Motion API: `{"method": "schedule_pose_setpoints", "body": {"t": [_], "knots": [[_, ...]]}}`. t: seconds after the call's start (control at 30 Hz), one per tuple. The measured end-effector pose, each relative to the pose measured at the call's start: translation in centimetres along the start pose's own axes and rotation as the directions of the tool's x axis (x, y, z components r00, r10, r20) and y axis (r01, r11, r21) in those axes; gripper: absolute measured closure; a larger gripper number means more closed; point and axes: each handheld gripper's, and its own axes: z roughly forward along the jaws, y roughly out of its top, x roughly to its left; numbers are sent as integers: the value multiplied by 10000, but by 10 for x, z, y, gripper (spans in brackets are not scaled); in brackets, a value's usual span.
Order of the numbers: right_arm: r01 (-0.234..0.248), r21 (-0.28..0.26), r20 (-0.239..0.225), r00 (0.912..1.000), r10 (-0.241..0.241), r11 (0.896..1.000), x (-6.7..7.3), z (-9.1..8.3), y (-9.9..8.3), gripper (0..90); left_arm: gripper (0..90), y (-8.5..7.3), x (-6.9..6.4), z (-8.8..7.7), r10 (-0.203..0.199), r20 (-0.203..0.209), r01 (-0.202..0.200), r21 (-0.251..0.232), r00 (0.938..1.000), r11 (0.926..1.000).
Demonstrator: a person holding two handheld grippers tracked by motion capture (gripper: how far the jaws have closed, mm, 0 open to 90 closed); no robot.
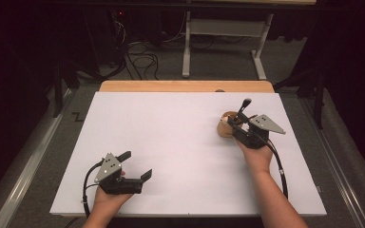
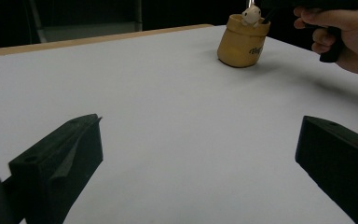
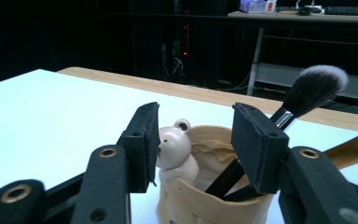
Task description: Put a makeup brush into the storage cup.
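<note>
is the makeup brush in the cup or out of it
In. The makeup brush stands in the tan cup, handle down inside, bristles leaning out above the rim.

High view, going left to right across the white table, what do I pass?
Left gripper, jaws open over the bare white table → tan cup → makeup brush standing in the cup → right gripper, at the cup.

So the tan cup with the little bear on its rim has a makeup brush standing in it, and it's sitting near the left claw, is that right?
Not quite. The tan cup with the bear does hold the makeup brush, but it sits by the right claw, whose jaws stand on either side of its rim in the right gripper view. In the high view, the left claw is far across the table.
</note>
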Motion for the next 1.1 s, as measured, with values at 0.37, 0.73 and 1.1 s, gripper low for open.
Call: {"method": "schedule_pose_setpoints", "body": {"t": [0.37,0.73,1.1], "knots": [[-14,58,-300,9996,15,10000,4,-8,-1,463,10,1,0,0,27,-48,-27,1,10000,10000],[3,115,-696,9976,5,9999,9,-17,-3,357,7,1,2,-1,-9,-100,8,-34,9999,10000],[-36,345,-1054,9944,72,9994,14,-20,-4,206,3,1,2,-2,-25,-210,25,8,9998,10000]]}}
